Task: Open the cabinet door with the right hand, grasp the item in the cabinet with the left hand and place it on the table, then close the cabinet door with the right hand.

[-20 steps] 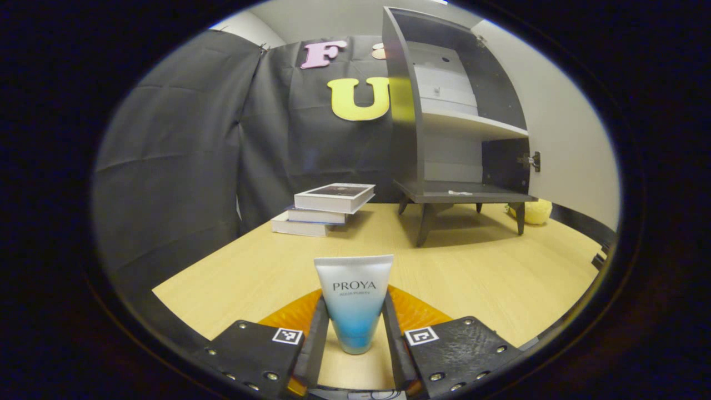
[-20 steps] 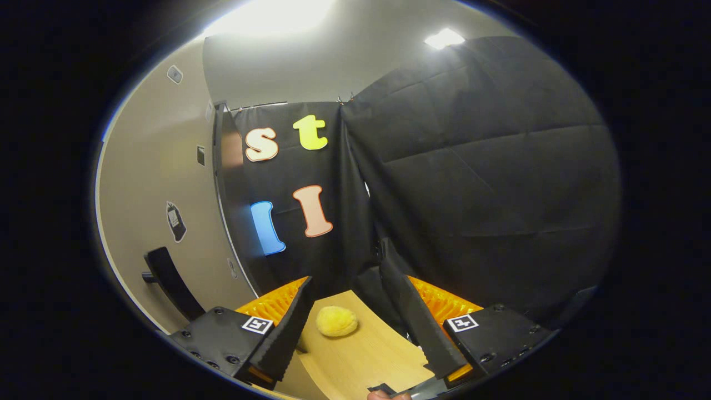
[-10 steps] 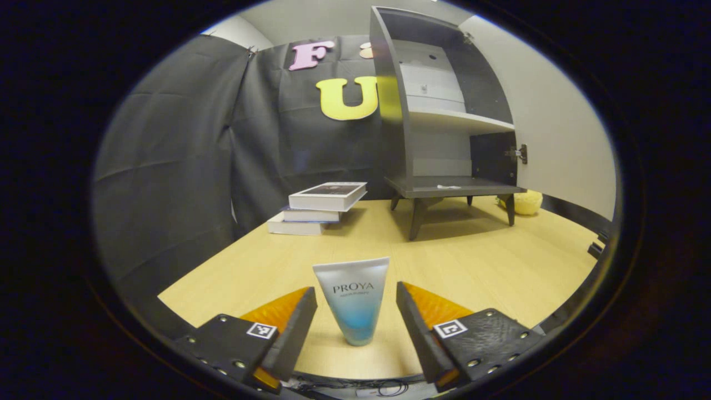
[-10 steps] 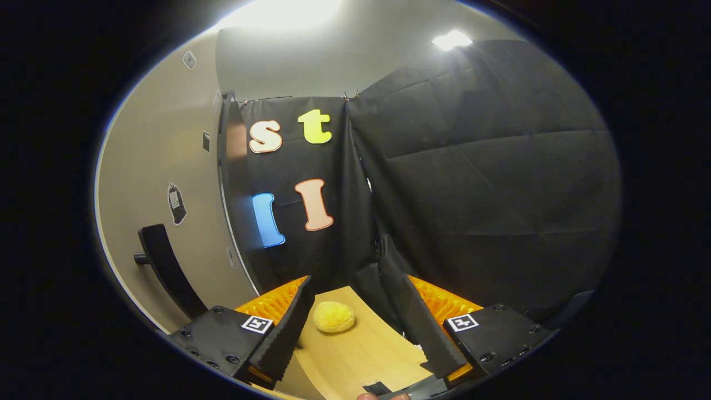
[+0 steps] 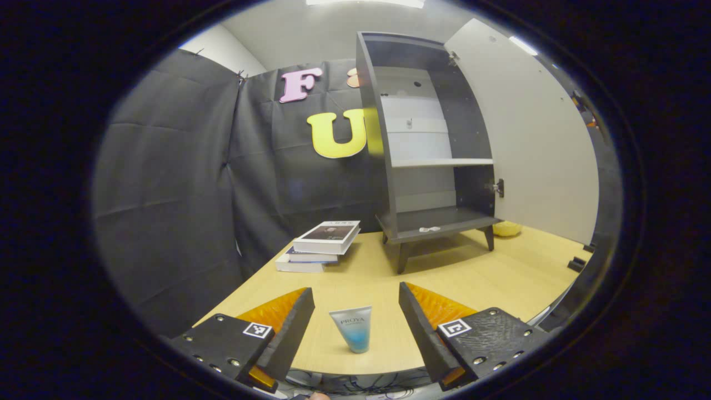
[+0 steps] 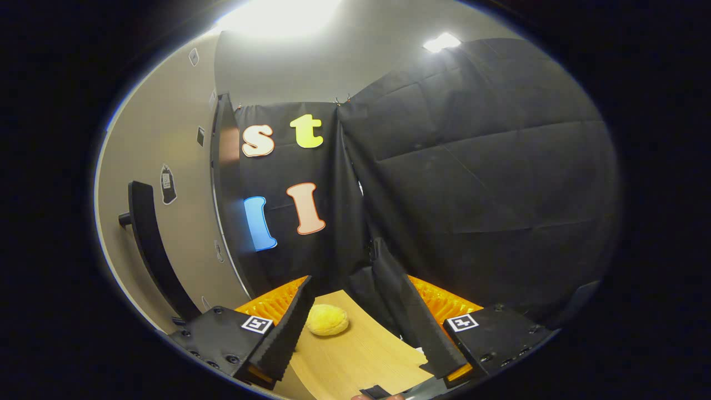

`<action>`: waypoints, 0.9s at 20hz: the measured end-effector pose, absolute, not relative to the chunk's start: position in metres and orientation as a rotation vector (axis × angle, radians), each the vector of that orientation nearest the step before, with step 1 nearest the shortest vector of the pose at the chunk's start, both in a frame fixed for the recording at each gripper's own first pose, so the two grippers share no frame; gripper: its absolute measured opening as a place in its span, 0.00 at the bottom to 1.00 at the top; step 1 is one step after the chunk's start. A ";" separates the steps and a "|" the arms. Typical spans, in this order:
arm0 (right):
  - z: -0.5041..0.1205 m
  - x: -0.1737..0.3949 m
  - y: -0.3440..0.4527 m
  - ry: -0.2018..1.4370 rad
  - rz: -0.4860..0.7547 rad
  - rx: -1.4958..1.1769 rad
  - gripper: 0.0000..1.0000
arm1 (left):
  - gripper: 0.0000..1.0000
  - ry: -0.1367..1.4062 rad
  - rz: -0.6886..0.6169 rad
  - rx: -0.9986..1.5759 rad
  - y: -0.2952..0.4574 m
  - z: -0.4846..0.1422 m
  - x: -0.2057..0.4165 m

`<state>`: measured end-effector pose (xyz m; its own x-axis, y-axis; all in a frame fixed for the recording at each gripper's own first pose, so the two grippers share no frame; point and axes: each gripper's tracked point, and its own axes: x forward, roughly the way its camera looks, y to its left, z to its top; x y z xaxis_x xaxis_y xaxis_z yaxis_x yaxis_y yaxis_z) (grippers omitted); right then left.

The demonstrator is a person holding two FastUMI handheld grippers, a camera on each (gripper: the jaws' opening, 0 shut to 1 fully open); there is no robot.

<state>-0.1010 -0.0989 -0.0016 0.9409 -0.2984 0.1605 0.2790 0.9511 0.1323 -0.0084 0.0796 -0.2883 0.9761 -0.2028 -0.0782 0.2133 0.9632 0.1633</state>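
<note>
— While the left gripper (image 5: 355,328) hangs low over the pale wooden counter (image 5: 500,278), what lies across the left gripper view, from the left side over?

— First a stack of three books (image 5: 319,247) near the black cloth wall. Then the small white-to-blue squeeze tube (image 5: 352,329), standing cap-down and upright on the counter near its front edge, between the two fingers but touching neither. The jaws are wide apart.

— And further right?

— The dark grey cabinet on slanted legs (image 5: 427,161), its pale door (image 5: 533,144) swung open to the right. One shelf crosses it halfway up; a small white scrap lies on the bottom board. A round yellow plush thing (image 5: 506,228) sits on the counter behind the cabinet's right legs.

— And the right gripper view?

— At the left, the pale door's outer face with its long black bar handle (image 6: 153,244). Then the right gripper (image 6: 350,328), jaws apart and holding nothing, with the yellow plush thing on the counter just beyond its left finger.
</note>
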 end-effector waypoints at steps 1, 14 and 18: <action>-0.002 -0.101 -0.097 -0.184 -0.291 0.102 0.98 | 0.93 0.059 -0.211 0.159 0.077 -0.275 -0.016; 0.031 -0.111 -0.088 -0.211 -0.262 -0.041 0.98 | 0.92 0.132 -0.167 0.052 0.079 -0.137 -0.052; 0.033 -0.113 -0.071 -0.207 -0.218 0.024 0.98 | 0.92 0.093 -0.135 0.101 0.081 -0.094 -0.023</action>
